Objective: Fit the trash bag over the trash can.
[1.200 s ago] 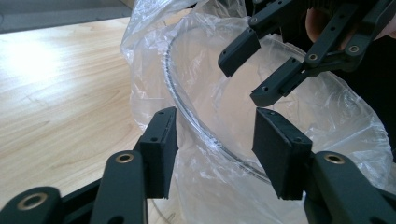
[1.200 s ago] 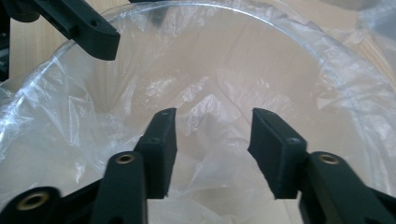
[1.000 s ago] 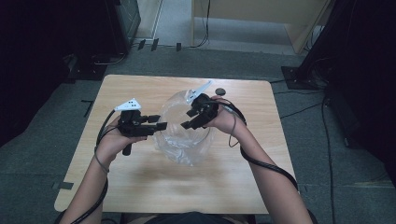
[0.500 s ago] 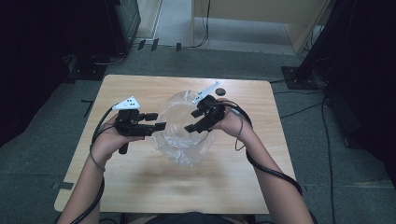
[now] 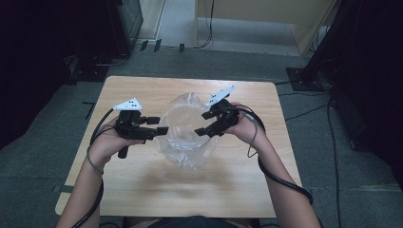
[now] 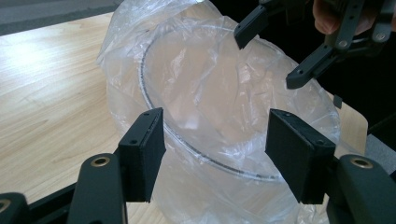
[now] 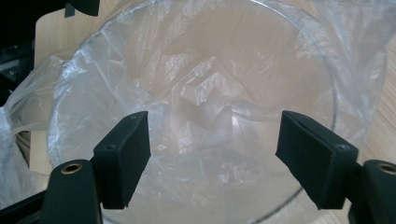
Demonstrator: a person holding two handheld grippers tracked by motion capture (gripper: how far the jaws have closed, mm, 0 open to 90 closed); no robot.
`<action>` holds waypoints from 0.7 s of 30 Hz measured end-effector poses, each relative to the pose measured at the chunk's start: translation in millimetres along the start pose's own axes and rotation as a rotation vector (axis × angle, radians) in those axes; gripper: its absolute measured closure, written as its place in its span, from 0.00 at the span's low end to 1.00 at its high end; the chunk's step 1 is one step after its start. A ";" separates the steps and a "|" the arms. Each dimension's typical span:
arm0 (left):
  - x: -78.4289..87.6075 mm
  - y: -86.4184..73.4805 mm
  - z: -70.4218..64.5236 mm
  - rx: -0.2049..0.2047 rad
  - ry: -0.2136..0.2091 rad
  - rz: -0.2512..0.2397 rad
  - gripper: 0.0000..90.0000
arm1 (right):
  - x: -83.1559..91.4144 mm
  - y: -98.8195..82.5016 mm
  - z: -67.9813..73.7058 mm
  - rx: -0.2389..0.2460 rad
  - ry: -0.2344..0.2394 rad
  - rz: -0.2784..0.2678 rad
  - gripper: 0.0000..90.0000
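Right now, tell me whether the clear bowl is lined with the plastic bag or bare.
Lined. The plastic bag drapes into the clear bowl and spills over its rim onto the table.

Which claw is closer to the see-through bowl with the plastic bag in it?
Left, slightly. The left gripper sits at the bowl's left rim; the right gripper hovers at its right rim. Both have just been opening, with nothing gripped.

bowl (image 7: 299,56) rim cut off by frame edge, btm
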State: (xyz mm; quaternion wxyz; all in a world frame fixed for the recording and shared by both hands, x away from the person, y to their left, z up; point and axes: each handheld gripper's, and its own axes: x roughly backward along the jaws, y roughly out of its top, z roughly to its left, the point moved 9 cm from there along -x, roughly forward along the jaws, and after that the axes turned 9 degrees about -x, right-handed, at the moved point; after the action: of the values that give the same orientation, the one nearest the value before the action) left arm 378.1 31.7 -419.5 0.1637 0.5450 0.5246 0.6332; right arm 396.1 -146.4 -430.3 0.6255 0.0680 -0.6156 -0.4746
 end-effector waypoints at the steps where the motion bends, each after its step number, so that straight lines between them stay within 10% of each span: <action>1: 0.7 -0.1 -0.3 -0.004 0.002 0.004 0.41 | 1.0 -0.8 -0.1 -0.004 -0.001 -0.004 0.29; 21: 11.4 -7.0 9.8 -0.071 0.042 0.030 0.39 | 25.0 -21.1 -6.4 -0.024 -0.021 -0.057 0.27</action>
State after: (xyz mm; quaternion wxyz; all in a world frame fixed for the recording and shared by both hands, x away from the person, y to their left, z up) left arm 379.9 48.1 -420.8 0.1625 0.5332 0.4971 0.6650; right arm 385.4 -177.9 -428.3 0.6059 0.0729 -0.6142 -0.5004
